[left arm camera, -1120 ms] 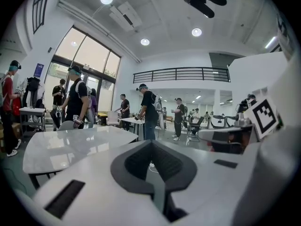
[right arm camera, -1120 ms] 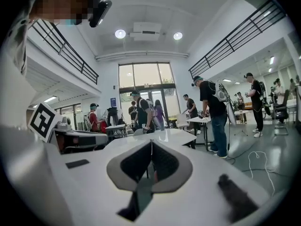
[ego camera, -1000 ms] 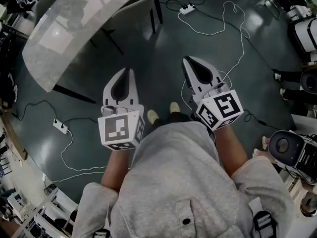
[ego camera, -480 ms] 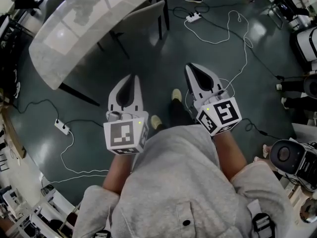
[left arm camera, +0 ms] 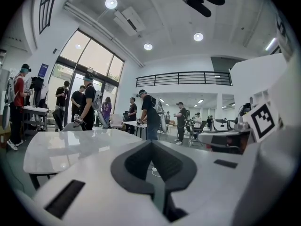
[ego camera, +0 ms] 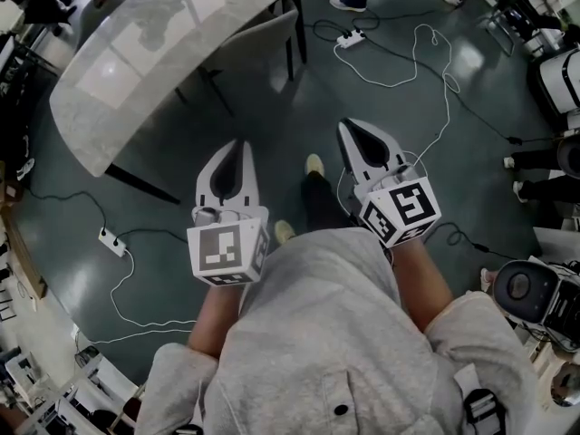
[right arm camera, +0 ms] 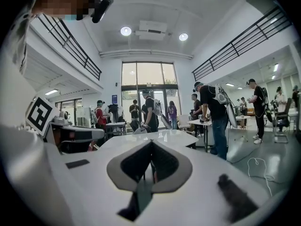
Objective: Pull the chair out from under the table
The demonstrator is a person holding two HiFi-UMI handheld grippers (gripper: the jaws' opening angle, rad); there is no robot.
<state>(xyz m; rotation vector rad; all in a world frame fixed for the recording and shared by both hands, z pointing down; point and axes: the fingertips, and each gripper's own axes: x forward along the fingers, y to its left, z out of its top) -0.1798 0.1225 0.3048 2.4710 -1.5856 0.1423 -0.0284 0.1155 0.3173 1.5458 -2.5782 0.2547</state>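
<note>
The left gripper [ego camera: 236, 147] and right gripper [ego camera: 349, 127] are hanging clenched and empty, near the person. The chair [ego camera: 263, 36] is sitting tucked under the far-left tabletop [ego camera: 136, 62]. It is looking stiff and fairly light, so gripping its near backrest edge is probably best.

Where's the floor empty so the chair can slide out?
The dark floor between the chair, the left gripper and the right gripper is bare. It is crowded further right, where a white cable loops, and lower left by the power strip.
</note>
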